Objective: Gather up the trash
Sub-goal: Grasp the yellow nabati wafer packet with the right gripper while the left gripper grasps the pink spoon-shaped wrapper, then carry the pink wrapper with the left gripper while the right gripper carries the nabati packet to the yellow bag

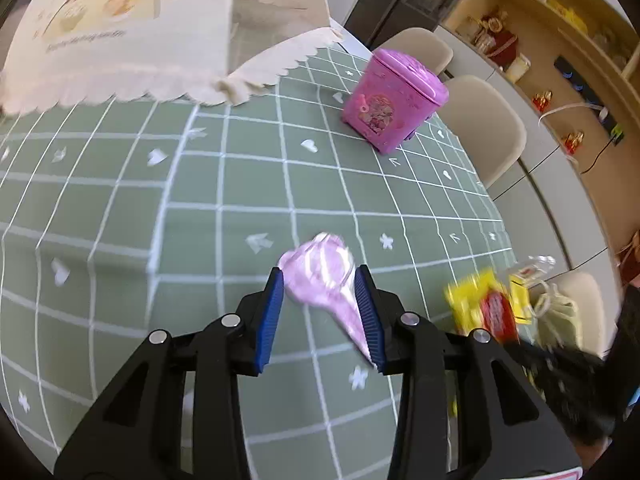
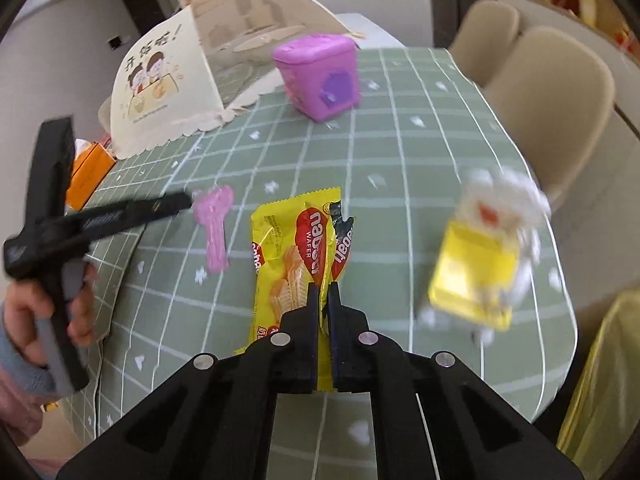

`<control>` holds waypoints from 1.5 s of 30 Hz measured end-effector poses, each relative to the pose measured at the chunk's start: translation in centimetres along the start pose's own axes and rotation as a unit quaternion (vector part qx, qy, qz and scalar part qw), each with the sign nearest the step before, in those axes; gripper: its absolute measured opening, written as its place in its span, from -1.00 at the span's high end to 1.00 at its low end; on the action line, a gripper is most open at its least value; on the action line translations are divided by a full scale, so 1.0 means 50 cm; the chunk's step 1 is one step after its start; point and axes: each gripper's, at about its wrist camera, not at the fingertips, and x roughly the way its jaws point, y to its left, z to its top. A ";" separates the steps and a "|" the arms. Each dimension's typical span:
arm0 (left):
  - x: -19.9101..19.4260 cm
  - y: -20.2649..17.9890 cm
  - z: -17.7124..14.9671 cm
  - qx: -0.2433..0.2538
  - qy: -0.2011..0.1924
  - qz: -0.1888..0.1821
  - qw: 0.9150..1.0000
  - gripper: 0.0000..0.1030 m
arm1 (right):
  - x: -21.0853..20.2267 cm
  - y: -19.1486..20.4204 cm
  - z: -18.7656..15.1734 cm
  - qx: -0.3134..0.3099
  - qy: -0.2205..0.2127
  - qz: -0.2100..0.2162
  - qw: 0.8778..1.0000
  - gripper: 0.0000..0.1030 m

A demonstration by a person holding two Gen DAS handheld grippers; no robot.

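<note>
Two pieces of trash are in the tongs at once, and the small purple bin (image 1: 394, 100) they belong in stands well away at the far side of the green checked tablecloth (image 1: 120, 208), its lid down. The left tongs (image 1: 320, 280) straddle a pink wrapper (image 1: 324, 280); the blue pads (image 1: 272, 312) sit against its two sides, though with the blur I cannot say for sure whether they are pressing it or only closing round it. The wrapper's long axis runs toward the person, its wide end pointing at the bin. The right tongs (image 2: 324, 292) are clenched on the near end of a yellow wafer wrapper (image 2: 288, 248), which stretches lengthwise away from them. From the left tongs the bin lies ahead and a little to the right; from the right tongs it lies ahead and slightly left, beyond the wrapper's torn end. Neither looks clearly nearer. A blurred yellow-and-white packet (image 2: 480, 264) lies loose to the right of the wafer wrapper, and a cream food cover (image 2: 168, 80) stands to the left of the bin.
</note>
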 end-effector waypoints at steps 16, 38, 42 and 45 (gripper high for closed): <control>0.069 -0.084 0.001 0.098 0.014 0.094 0.991 0.22 | -0.042 -0.019 -0.059 0.013 0.000 0.001 1.000 0.88; -0.172 -0.192 -0.035 0.067 -0.076 0.008 0.995 0.28 | -0.238 -0.041 -0.049 -0.036 -0.087 0.012 0.995 0.88; -0.249 -0.276 -0.053 0.065 -0.107 0.005 0.992 0.28 | -0.318 -0.075 -0.057 -0.056 -0.121 0.014 0.991 0.88; -0.284 -0.350 -0.070 0.075 -0.119 0.006 0.990 0.28 | -0.376 -0.122 -0.064 -0.057 -0.146 0.012 0.988 0.88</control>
